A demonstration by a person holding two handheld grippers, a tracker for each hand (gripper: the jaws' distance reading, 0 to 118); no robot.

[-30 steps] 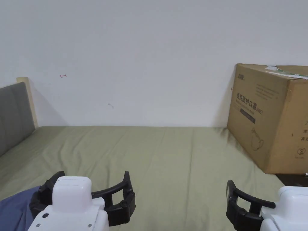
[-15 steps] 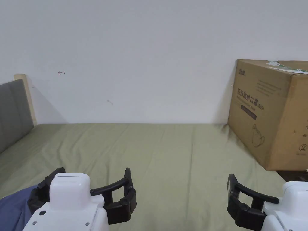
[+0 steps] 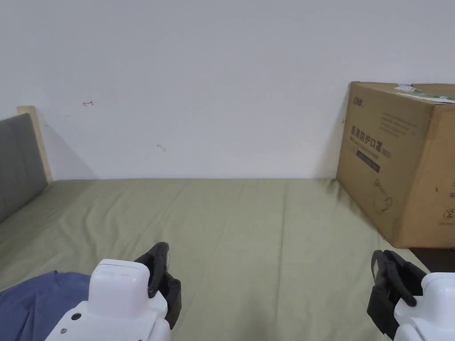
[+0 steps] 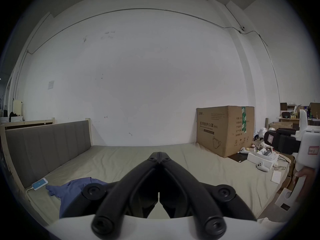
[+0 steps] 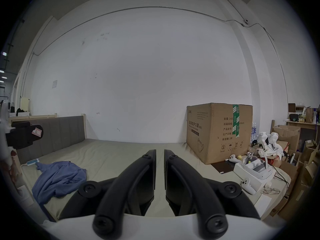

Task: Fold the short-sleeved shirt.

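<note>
Shirt (image 5: pixel 58 178), blue and crumpled, lies on the bed (image 5: pixel 107 155), partly cut off in the head view. Left gripper (image 4: pixel 158 154) is clenched empty; right gripper (image 5: pixel 160 151) sits slightly parted, grasping nothing.

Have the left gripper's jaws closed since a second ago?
Yes. The left gripper was spread wide over the sheet; now its tips meet, holding nothing.

crumpled blue cloth shirt (image 5: pixel 58 178) on matt olive sheet (image 3: pixel 249 231) (cardboard box (image 3: pixel 400 164) nearby).
</note>
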